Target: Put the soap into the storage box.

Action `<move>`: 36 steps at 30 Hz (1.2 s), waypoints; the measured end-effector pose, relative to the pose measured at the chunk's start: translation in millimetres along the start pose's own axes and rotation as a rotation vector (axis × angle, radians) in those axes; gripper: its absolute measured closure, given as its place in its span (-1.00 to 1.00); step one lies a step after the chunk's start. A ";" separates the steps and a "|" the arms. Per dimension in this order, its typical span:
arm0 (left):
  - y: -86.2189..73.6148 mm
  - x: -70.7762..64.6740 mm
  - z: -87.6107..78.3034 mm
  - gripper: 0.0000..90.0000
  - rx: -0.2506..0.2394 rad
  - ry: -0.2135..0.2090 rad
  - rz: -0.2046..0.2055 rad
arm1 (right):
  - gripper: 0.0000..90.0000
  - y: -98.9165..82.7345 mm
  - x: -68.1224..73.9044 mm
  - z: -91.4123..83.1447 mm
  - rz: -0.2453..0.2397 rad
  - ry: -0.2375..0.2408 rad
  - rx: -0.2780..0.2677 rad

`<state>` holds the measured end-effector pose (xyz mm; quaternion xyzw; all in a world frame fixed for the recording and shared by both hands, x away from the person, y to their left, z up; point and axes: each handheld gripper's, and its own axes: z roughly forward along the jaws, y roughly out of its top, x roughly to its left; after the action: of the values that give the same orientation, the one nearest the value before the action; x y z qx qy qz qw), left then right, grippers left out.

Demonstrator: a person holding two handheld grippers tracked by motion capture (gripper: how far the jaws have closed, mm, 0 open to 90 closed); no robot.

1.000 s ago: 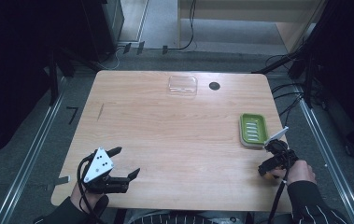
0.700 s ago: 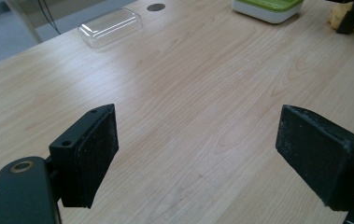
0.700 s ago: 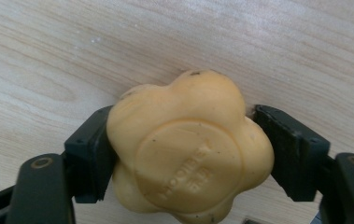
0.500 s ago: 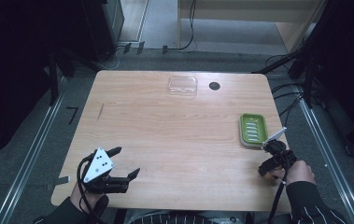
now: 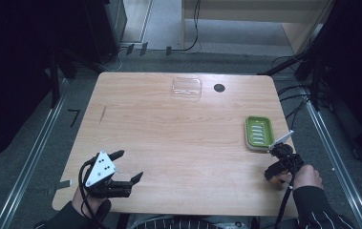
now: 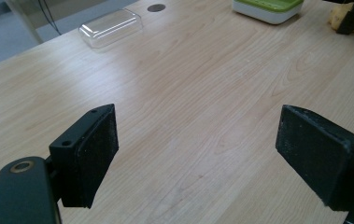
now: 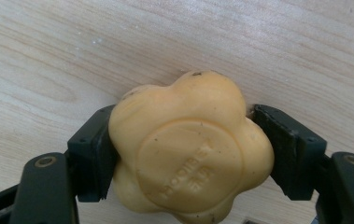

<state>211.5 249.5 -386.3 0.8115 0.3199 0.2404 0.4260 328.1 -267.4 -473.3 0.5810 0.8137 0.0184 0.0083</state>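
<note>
A yellow flower-shaped soap (image 7: pixel 191 149) sits between the jaws of my right gripper (image 7: pixel 184 156), which is shut on it just over the wooden table (image 7: pixel 118 46). From above, that right gripper (image 5: pixel 278 168) is near the table's right front edge, just in front of a green soap dish (image 5: pixel 259 132) with a white base. My left gripper (image 5: pixel 125 167) rests at the front left, wide open with only bare wood between its pads (image 6: pixel 95 154). The left gripper view also catches the soap (image 6: pixel 340 16) and the dish (image 6: pixel 268 8) far off.
A clear plastic lid (image 5: pixel 186 88) lies at the back middle of the table (image 5: pixel 178 143), beside a dark round hole (image 5: pixel 219 88). Cables and dark stands crowd the floor around the table.
</note>
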 end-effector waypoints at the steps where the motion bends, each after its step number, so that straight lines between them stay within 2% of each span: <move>1: 0.0 0.0 0.0 -0.70 0.000 0.000 0.000 | -0.37 0.0 0.0 0.0 0.000 0.000 0.003; 10: 0.0 0.1 0.1 -0.70 0.000 0.000 -0.002 | -0.37 -0.4 -1.1 -2.1 0.002 -0.020 0.002; 36: 0.0 0.1 0.8 -0.70 0.002 -0.001 -0.003 | -0.37 5.9 6.0 -23.0 -0.026 -0.033 -0.119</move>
<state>212.1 249.1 -386.7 0.8116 0.3211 0.2392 0.4255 331.0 -260.3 -450.0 0.5692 0.8183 0.0574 0.0564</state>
